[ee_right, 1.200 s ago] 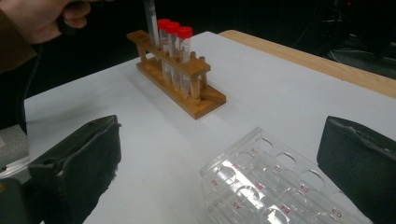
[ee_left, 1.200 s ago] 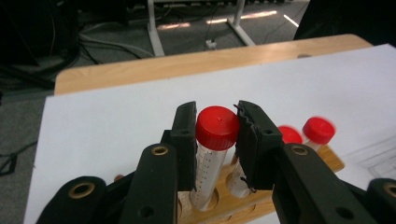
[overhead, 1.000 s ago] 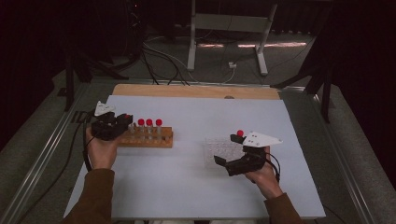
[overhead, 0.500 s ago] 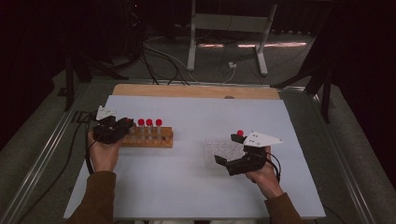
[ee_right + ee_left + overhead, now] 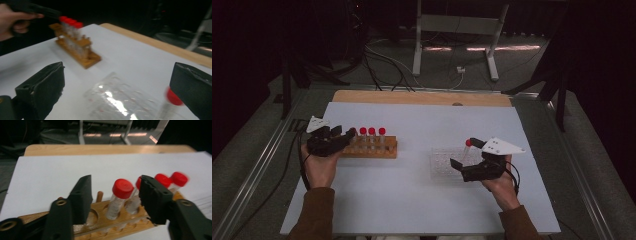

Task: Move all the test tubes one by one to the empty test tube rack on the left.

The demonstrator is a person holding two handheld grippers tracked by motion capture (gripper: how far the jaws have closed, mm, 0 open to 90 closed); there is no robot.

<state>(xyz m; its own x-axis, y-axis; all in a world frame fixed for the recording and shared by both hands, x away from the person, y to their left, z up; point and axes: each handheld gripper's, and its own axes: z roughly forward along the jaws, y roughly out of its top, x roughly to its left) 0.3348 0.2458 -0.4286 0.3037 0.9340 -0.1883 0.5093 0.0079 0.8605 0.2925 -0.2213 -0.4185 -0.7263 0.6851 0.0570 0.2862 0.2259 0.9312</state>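
Left gripper [image 5: 113, 200] jaws have just been opening at the wooden rack [image 5: 371, 147]; the nearest red-capped tube [image 5: 117, 197] stands in its hole between the jaws, pads clear of it. Right gripper [image 5: 117, 87] is open over the clear tray [image 5: 447, 162], where one tube [image 5: 467, 146] already stands. Likely next: close on the near tube just under its cap and lift straight up, without tilting, so the neighbours stay put. No readable writing; tube markings are blurred.
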